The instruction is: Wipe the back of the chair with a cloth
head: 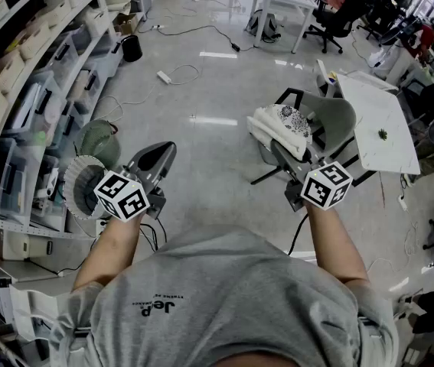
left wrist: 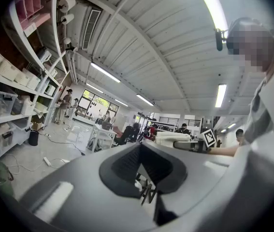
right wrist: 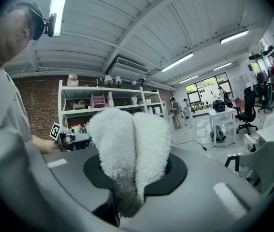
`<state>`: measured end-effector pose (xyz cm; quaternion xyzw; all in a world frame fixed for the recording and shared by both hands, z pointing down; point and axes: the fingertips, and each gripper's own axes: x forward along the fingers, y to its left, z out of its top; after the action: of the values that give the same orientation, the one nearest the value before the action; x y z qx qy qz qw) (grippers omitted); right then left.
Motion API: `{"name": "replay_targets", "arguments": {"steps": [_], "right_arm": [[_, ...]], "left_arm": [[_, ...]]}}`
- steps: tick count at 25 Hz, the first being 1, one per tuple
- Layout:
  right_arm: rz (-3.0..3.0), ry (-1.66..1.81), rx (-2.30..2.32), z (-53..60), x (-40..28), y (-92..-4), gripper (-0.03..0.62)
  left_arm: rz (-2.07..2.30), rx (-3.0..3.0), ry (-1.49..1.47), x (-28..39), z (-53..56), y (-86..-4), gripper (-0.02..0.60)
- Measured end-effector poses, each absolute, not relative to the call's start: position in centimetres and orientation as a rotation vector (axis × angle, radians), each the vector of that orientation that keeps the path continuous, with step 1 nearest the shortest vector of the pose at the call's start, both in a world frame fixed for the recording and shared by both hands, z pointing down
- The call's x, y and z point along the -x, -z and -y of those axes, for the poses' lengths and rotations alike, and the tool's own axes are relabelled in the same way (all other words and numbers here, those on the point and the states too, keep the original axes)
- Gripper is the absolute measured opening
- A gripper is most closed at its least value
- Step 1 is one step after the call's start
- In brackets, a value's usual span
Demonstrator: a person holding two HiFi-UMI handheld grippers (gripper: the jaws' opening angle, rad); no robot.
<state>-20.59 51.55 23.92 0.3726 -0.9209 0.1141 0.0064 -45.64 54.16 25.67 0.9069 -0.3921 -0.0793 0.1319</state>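
My right gripper is shut on a fluffy white cloth with a dark speckled patch. It hangs bunched over the near edge of the grey shell chair. In the right gripper view the cloth bulges up between the jaws and hides their tips. The chair's grey back shows at the lower right, apart from the cloth. My left gripper is held over the bare floor, well left of the chair. Its jaws are shut with nothing between them.
Shelving with plastic bins lines the left side, with a round floor fan and a green one at its foot. A white table stands just right of the chair. A power strip and cables lie on the floor beyond.
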Motion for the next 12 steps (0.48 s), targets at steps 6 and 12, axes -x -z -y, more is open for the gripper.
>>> {"name": "replay_targets", "arguments": {"steps": [6, 12], "right_arm": [[2.886, -0.355, -1.161, -51.0, 19.7, -23.8, 0.099], [2.895, -0.359, -1.139, -50.3, 18.1, -23.8, 0.098]], "left_arm": [[1.140, -2.631, 0.226, 44.6, -53.7, -25.9, 0.057], [1.153, -2.630, 0.225, 42.8, -53.2, -25.7, 0.057]]}}
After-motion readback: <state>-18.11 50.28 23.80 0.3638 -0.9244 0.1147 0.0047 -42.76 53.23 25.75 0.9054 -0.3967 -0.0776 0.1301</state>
